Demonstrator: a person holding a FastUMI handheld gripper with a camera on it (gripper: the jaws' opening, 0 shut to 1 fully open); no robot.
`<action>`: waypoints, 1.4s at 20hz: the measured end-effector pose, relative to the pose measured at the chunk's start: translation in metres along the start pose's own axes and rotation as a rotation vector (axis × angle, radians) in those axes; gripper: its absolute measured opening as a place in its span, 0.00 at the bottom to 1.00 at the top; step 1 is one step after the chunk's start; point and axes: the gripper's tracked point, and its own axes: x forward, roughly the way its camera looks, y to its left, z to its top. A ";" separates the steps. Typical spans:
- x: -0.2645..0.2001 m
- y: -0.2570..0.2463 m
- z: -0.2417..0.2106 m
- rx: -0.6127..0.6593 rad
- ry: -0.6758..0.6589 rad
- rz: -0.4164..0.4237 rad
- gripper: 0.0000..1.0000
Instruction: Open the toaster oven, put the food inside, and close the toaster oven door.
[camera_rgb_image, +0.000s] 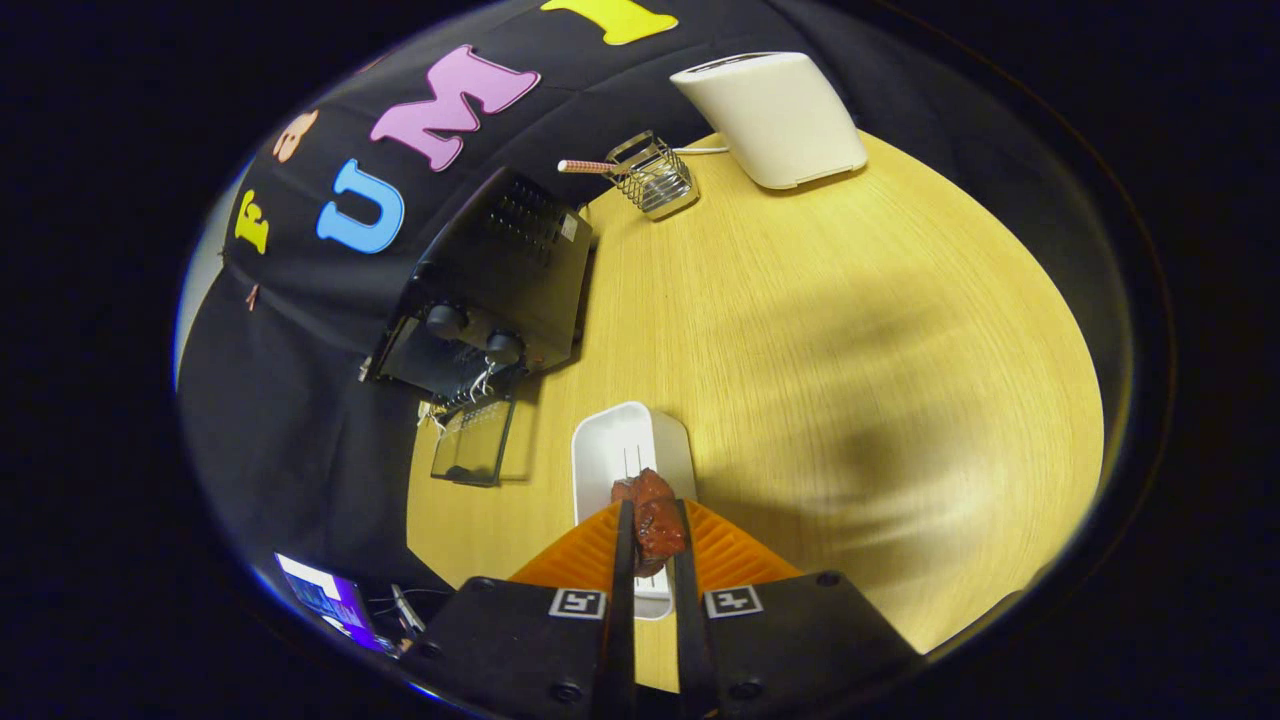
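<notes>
Pinching a reddish-brown glazed piece of meat (655, 525) between both fingers, the claw (655, 535) is holding it above the white rectangular plastic tray (625, 445) on the pale wooden tabletop (850, 350). The black metal toaster oven (490, 290) is sitting ahead to the left, its glass door (472, 445) already lying open (loading step in hand). Next, the food needs carrying leftward into the cavity.

Low in the centre of the frame, the gripper (652, 528) clamps a reddish-brown piece of food (655, 520) between both fingers, above a white tray (630, 445) on the wooden table (850, 350). At centre left the black toaster oven (495, 290) stands with its glass door (472, 442) dropped open. At the top, a wire basket (655, 178) seems to hold a striped stick, beside a white appliance (775, 115).
</notes>
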 end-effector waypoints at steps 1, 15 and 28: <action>0.001 0.001 0.000 -0.002 0.000 -0.004 0.15; -0.057 0.054 0.041 -0.128 -0.168 -0.103 0.13; -0.059 0.176 -0.002 0.051 -0.314 -0.007 0.13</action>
